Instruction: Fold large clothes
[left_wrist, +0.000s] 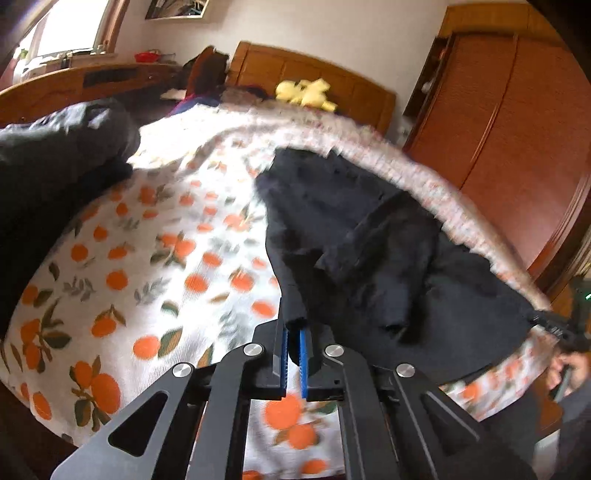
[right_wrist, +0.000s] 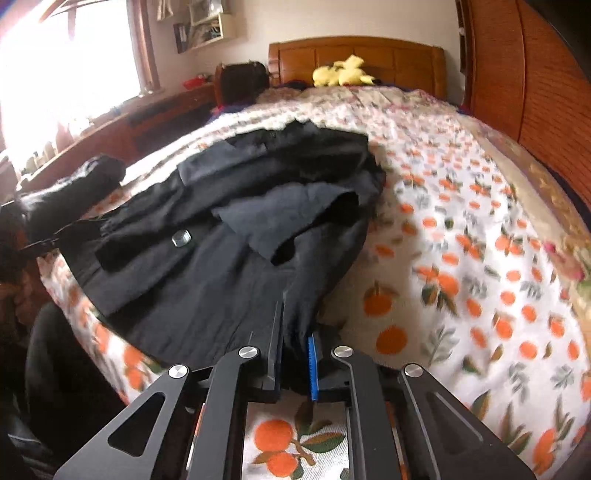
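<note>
A large black coat lies crumpled on a bed with an orange-print cover. My left gripper is shut on a narrow fold at the coat's near edge, the cloth pinched between its blue pads. In the right wrist view the same coat spreads left of centre, a silver button showing on its front. My right gripper is shut on the coat's near hem, with dark cloth bunched between its fingers. The other gripper shows at the far left edge, also on the coat.
A second dark garment lies on the bed's left side. A yellow plush toy sits by the wooden headboard. A wooden wardrobe stands to the right, a low wooden cabinet under the window.
</note>
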